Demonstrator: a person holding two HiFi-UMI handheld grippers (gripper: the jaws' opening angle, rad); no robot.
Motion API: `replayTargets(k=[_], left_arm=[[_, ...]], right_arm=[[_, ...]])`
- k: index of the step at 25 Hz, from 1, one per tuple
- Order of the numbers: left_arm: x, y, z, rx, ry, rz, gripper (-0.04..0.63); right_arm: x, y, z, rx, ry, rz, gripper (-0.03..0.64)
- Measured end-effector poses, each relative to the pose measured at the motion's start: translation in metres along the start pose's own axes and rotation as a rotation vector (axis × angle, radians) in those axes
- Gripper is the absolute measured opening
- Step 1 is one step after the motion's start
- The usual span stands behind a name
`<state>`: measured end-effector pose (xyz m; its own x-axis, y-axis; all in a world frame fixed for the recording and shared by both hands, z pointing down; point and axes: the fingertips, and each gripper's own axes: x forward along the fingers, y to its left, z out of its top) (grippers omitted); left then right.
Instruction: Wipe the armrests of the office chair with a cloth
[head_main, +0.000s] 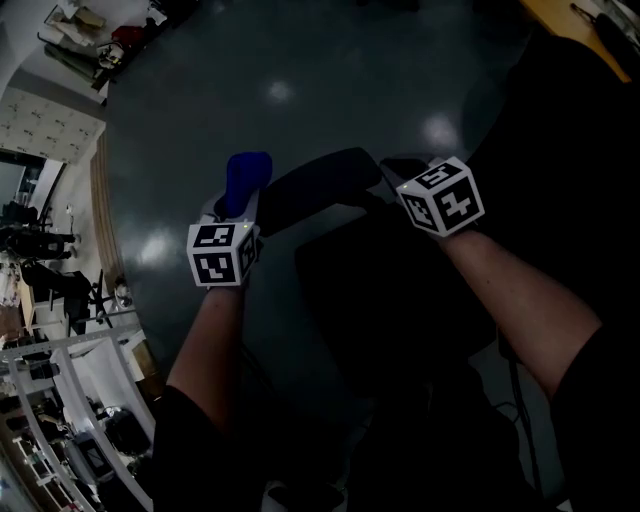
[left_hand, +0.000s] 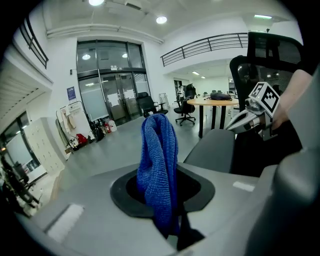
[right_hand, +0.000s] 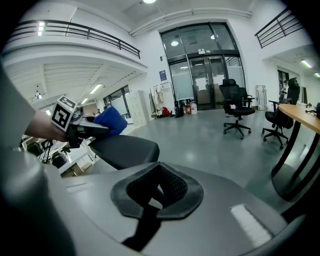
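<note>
Open-plan office, large, double-height. We note tall glass entrance doors (right_hand: 202, 80), a railed mezzanine (right_hand: 75, 32) above them and recessed ceiling lights (left_hand: 161, 20). Polished grey floor (right_hand: 200, 135) throughout. Black swivel chairs (right_hand: 235, 107) on castors stand loose near the doors, and we see more beside a wood-topped table (left_hand: 217, 104). White locker-like cabinets (head_main: 50, 125) line one wall.

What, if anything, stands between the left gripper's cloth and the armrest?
Nothing visible does. The cloth, clamped in the left gripper, hangs close beside the end of the armrest, with no other thing between them.
</note>
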<state>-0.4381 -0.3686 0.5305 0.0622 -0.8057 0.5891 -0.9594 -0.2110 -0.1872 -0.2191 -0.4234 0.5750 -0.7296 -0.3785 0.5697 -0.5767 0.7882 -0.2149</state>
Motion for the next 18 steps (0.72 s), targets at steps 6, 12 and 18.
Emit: replayTargets(k=[6, 12, 18], left_arm=[[0.003, -0.006, 0.011, 0.044, 0.001, 0.007, 0.097], [0.01, -0.015, 0.019, 0.106, 0.006, -0.015, 0.097], [0.017, -0.021, 0.024, 0.128, 0.013, -0.019, 0.097]], right_arm=[[-0.005, -0.004, 0.004, 0.004, -0.008, -0.007, 0.0], [-0.004, -0.004, 0.004, 0.015, -0.011, -0.014, -0.002], [-0.002, -0.001, 0.004, 0.026, -0.013, -0.023, -0.002]])
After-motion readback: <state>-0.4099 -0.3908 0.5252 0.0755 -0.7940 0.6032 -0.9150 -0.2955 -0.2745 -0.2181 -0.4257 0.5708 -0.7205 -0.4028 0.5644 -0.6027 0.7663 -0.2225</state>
